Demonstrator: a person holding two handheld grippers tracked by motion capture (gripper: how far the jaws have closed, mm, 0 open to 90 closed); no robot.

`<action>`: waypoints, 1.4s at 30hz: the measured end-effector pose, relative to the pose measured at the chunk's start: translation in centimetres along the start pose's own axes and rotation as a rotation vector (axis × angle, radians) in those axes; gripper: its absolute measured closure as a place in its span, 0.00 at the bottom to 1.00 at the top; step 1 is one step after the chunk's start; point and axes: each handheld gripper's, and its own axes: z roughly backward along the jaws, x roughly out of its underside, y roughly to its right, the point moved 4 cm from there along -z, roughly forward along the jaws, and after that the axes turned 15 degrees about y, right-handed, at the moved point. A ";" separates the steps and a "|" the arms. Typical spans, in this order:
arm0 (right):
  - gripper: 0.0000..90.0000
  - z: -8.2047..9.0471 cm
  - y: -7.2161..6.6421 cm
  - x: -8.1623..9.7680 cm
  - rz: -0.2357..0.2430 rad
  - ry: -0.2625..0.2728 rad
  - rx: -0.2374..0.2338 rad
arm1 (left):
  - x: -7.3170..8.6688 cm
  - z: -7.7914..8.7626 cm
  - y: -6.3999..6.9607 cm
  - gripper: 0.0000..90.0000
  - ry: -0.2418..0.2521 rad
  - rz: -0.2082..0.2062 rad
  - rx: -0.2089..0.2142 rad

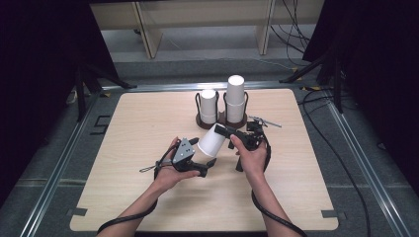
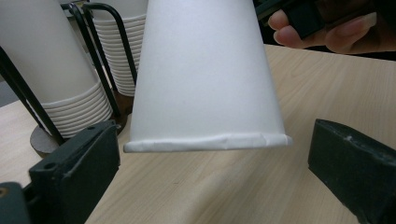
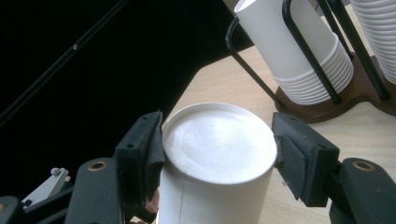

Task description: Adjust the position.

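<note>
Cup (image 1: 211, 140) first, in the high view: we have it off the table, tilted on its side between our two grippers, base toward the right gripper (image 1: 228, 132) and rim toward the left gripper (image 1: 205, 165). The right one clamps it near the base, which leaves the wide end free for the other hand. Beyond both grippers, at the far side of the table (image 1: 148, 197), stands the rack (image 1: 221, 118) with two stacks of upturned cups. Holding the cup in the air, well clear of the rack, probably gives us room to hand it over or turn it.

In the left gripper view the cup's rolled rim (image 2: 208, 141) hangs just ahead of the left gripper (image 2: 212, 154), between its jaws but touching neither. The jaws stand wide apart, holding nothing, wider than the rim, so they look set to close on it. Fingers (image 2: 322, 35) of our right hand show beyond the cup, and the stacks (image 2: 70, 93) sit to the left behind one jaw.

In the right gripper view the right gripper (image 3: 217, 149) is closed on the cup, one pad pressed to each side just below the flat base (image 3: 218, 142), which faces the camera. A squeeze at the stiff base end keeps the thin wall from crumpling, we judge. The rack lies ahead and to the right.
</note>
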 end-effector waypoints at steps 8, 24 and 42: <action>0.41 0.0 0.0 0.0 -0.002 0.003 0.004 | 0.0 -0.2 0.1 0.04 -0.003 -0.009 -0.001; 0.41 0.1 0.1 -0.1 -0.029 0.002 -0.003 | 0.0 0.0 -0.2 0.13 0.015 0.001 -0.016; 0.41 0.1 0.0 -0.3 -0.023 0.005 -0.002 | 0.0 -0.3 -0.3 0.13 0.003 0.002 -0.013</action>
